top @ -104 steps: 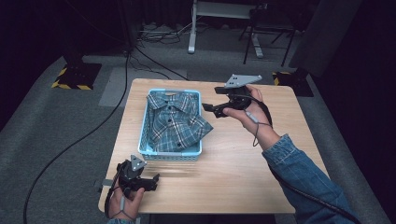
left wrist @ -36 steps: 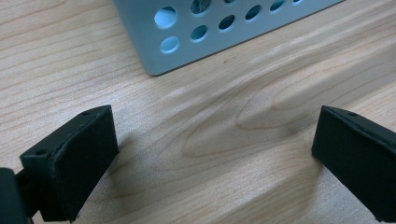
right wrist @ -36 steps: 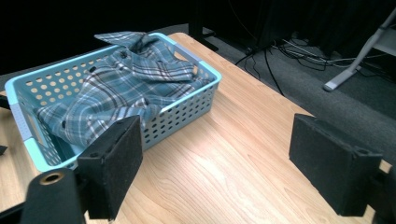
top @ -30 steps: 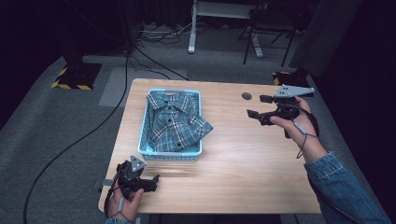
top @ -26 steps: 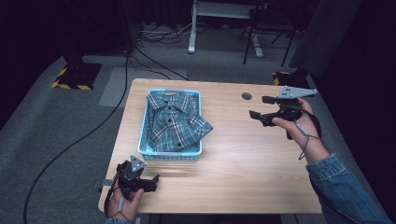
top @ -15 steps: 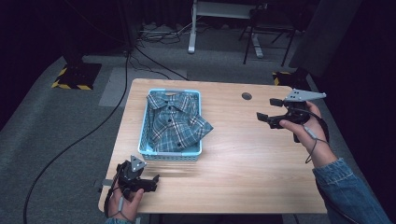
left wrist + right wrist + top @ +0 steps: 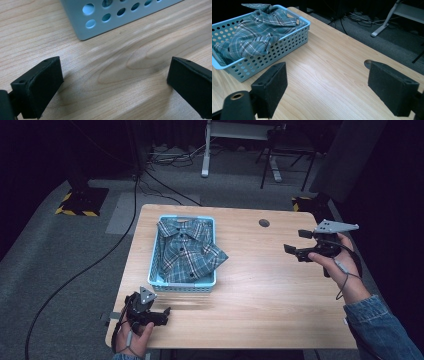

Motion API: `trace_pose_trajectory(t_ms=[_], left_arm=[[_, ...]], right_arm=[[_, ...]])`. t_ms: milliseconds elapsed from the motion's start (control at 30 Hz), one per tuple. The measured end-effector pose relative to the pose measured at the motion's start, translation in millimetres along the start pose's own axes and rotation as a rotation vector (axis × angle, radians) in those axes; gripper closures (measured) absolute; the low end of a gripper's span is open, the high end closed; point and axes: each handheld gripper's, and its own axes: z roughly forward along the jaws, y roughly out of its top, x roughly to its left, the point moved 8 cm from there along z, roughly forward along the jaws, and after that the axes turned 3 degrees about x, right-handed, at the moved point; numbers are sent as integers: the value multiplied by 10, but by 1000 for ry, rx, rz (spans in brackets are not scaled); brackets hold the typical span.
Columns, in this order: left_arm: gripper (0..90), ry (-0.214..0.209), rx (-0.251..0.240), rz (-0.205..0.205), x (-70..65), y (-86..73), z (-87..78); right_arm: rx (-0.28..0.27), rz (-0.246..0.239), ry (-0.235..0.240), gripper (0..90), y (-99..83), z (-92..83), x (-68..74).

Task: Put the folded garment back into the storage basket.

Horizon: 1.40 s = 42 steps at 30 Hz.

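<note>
Plaid shirt (image 7: pixel 189 251) sat folded in blue basket (image 7: pixel 156 281) on table (image 7: pixel 260 295), one corner flopped over the rim. Looked soft, light, floppy; best pinched at that overhanging fold. Left gripper (image 7: pixel 161 312) & right gripper (image 7: pixel 294 241): both w/ jaws apart, empty, well clear of shirt.
</note>
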Motion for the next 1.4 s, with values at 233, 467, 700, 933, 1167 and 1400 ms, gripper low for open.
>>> trace_pose_trajectory(t_ms=[233, 467, 700, 933, 1167, 1400], left_arm=[[2, 0, 0, 1, -1, -1, -1], [2, 0, 0, 1, -1, -1, -1], [2, 0, 0, 1, -1, -1, -1], [2, 0, 0, 1, -1, -1, -1], [2, 0, 0, 1, -1, -1, -1], [2, -1, 0, 1, -1, -1, -1]], right_arm=[[1, 4, -13, 155, -75, -58, -42], [13, 8, -32, 153, -166, -100, -88], [23, 7, -54, 153, -243, -111, -117], [57, 34, -78, 153, -393, -111, -175], [68, 59, -83, 145, -533, -132, -235], [86, 87, -99, 139, -685, -156, -293]])
